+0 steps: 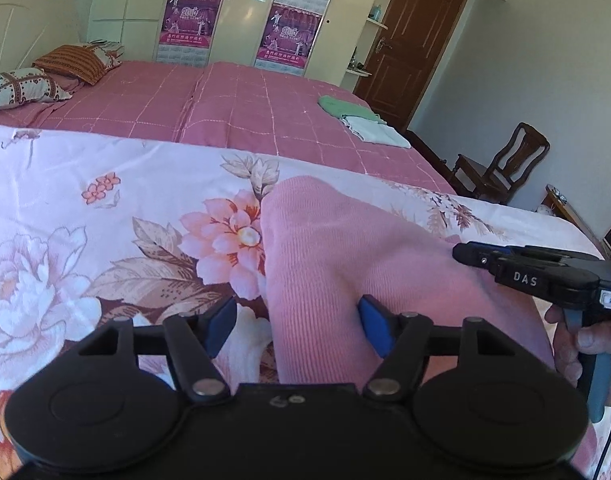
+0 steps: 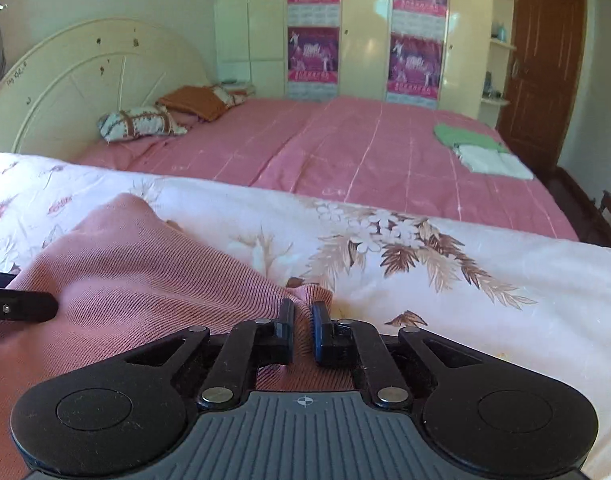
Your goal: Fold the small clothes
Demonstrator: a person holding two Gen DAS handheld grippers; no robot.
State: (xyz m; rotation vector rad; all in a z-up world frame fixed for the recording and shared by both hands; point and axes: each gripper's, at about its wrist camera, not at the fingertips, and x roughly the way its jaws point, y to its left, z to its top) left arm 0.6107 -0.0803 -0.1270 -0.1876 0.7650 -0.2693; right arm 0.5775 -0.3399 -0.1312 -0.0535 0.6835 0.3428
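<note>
Right wrist view: the right gripper [image 2: 303, 334] has its fingers pinched on the pink knit garment's [image 2: 145, 280] edge. The left gripper [image 1: 297, 326] fingers stand apart, straddling its fold on the floral sheet [image 1: 105, 208], gripping nothing.

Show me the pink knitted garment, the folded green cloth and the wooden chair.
Pink knitted garment [image 1: 345, 240]: left wrist view, middle of its ribbed surface.
Folded green cloth [image 2: 461, 134]: right wrist view, its top face.
Dark wooden chair [image 1: 505, 160]: left wrist view, its backrest.

The near part of the pink knit garment [image 1: 345, 248] is hidden beneath the left gripper [image 1: 297, 326]. The chair [image 1: 501, 164], beyond to its right, is partly hidden by the bed.
</note>
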